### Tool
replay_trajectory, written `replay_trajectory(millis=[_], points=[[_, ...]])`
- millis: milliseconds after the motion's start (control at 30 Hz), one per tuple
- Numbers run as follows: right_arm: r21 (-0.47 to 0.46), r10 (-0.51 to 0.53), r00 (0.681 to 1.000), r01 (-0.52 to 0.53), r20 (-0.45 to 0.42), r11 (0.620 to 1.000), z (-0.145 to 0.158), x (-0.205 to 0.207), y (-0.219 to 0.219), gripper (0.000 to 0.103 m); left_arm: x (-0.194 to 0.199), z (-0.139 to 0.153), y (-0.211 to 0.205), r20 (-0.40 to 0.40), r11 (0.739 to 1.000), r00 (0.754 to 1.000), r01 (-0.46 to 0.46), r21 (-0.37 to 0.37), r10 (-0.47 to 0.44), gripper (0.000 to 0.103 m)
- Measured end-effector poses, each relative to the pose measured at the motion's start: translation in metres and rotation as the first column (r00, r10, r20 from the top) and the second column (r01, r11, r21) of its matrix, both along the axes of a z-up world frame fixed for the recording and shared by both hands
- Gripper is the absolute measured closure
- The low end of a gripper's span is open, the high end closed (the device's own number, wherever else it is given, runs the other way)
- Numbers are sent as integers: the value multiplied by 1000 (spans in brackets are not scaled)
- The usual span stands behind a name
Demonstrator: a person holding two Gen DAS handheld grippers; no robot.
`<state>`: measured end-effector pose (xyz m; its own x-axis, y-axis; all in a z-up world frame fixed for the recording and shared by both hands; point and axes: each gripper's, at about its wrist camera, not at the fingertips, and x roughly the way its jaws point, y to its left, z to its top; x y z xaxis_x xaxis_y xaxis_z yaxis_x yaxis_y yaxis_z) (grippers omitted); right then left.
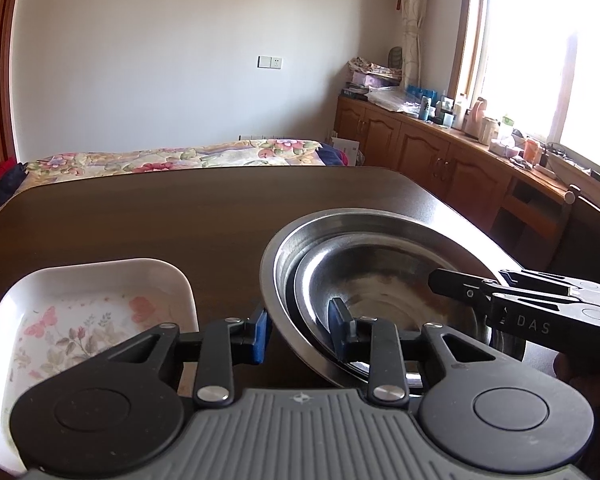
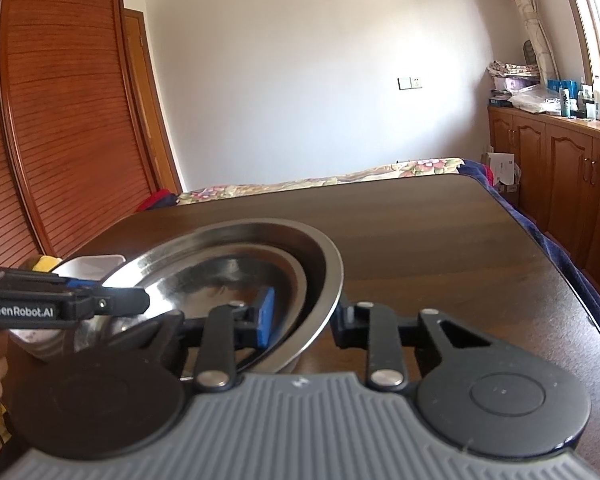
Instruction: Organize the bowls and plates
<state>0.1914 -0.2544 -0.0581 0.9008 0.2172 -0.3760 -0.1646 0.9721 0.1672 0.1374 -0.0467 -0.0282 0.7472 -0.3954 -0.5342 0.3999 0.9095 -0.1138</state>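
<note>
A wide steel basin (image 1: 340, 220) with a smaller steel bowl (image 1: 380, 280) nested inside it sits right of centre over the dark table. My left gripper (image 1: 298, 332) is shut on the basin's near-left rim, one blue pad outside and one inside. My right gripper (image 1: 460, 288) reaches in from the right onto the opposite rim. In the right wrist view that gripper (image 2: 304, 320) clamps the basin (image 2: 260, 226) rim, with the nested bowl (image 2: 220, 276) inside, and my left gripper (image 2: 140, 304) enters from the left. A white floral rectangular dish (image 1: 100, 292) lies left of the basin.
The dark wooden table (image 1: 180, 216) stretches ahead to a rounded far edge. Behind it lies a floral bed (image 1: 180, 156). Wooden cabinets (image 1: 420, 148) with clutter line the right wall, and a slatted wardrobe (image 2: 60, 120) stands left. A yellow item (image 2: 46, 263) shows behind the dish (image 2: 88, 264).
</note>
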Motion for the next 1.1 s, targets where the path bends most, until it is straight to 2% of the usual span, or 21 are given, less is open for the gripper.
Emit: replay_trajectory(millis=[567,833,1100], points=[[24,-8,1000,8,5,1000,4,0,-2,75,0,-1,1,3,1000,1000,10,0,-10,70],[13,6,1000,-7,29,1000,14,0,4,75,-9,7,10,41,1000,999,6,-12,-6,70],[4,62,997,-62,55,998,25,2,21,75,-19,21,32,80,999,996,-44,-18,45,70]])
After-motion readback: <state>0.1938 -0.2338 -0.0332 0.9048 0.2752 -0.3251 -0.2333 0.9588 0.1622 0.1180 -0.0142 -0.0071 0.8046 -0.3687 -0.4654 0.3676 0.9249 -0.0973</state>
